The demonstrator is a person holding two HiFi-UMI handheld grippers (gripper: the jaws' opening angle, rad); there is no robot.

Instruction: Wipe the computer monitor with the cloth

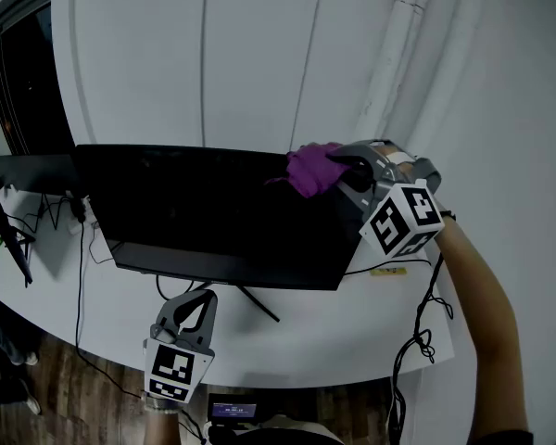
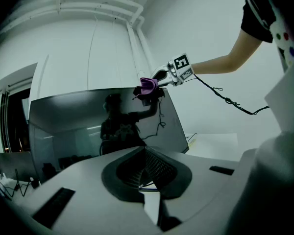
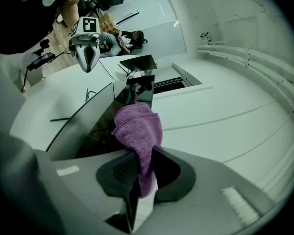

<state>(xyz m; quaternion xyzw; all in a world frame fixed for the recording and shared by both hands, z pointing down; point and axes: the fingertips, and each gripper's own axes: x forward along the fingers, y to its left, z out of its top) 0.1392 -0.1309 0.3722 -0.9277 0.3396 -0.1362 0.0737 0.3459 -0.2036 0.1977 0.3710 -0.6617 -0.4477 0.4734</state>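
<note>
A dark, switched-off monitor [image 1: 213,211] stands on the white desk [image 1: 334,327]. My right gripper [image 1: 350,169] is shut on a purple cloth [image 1: 310,167], which presses against the monitor's top right corner. The right gripper view shows the cloth [image 3: 139,131] pinched between the jaws, bunched over the screen's [image 3: 95,121] upper edge. My left gripper [image 1: 196,306] hangs low in front of the monitor's stand, jaws shut with nothing between them. From the left gripper view, the screen [image 2: 103,126] fills the middle and the cloth [image 2: 148,85] sits at its upper right corner.
Black cables [image 1: 422,327] trail over the desk's right side and more [image 1: 60,216] hang at the left. A second dark screen [image 1: 23,82] stands far left. A yellow tag [image 1: 387,271] lies by the monitor's right edge. The white wall [image 1: 259,54] is close behind.
</note>
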